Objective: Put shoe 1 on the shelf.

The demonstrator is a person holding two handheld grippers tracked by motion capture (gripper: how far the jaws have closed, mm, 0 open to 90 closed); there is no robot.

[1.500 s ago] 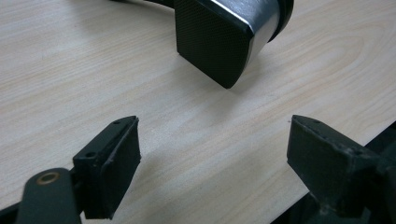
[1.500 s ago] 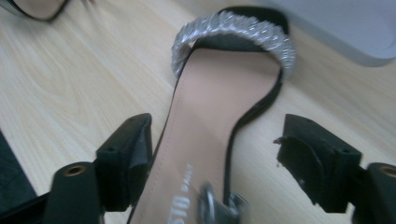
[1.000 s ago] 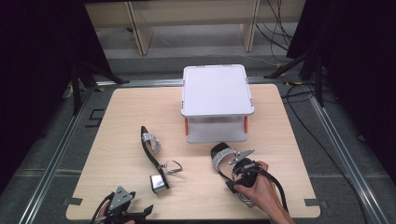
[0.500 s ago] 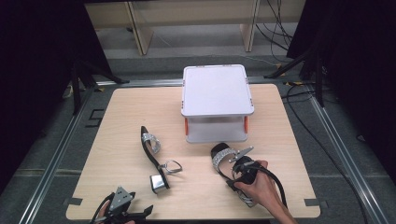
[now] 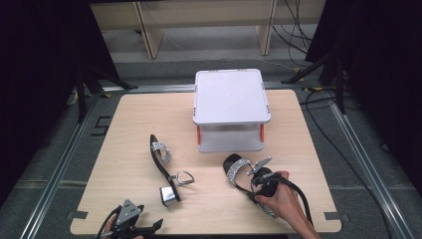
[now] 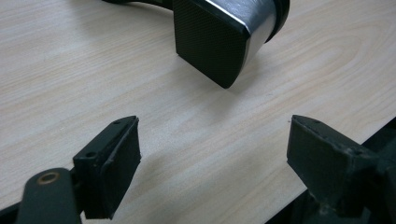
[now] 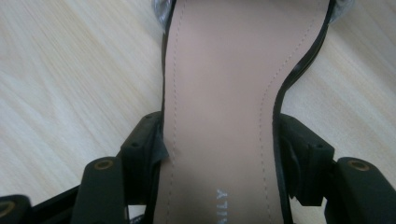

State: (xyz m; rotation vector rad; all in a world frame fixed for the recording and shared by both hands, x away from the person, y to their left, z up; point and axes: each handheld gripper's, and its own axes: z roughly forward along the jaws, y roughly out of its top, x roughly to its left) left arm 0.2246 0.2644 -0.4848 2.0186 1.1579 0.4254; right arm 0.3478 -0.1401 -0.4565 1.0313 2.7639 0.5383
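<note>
Black sandal (image 5: 239,174) with tan insole lies on the worktop (image 5: 129,124), just in front of the white box (image 5: 231,109). Right gripper (image 7: 217,154) jaws clamp the sole's narrow waist at both edges. Judged light, stiff-soled, straps floppy; the waist is the sound hold. Second sandal (image 5: 164,167) lies left of the box; left gripper (image 6: 212,163) jaws open, empty, near its block heel.

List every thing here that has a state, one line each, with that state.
Right sandal: flat on the table, sole down, clamped at its sides.
Left sandal: lying on its side, free, ankle strap loose.
Storage box: lid on.
Right gripper: shut on the right sandal.
Left gripper: open, holding nothing, near the left sandal's heel.
</note>
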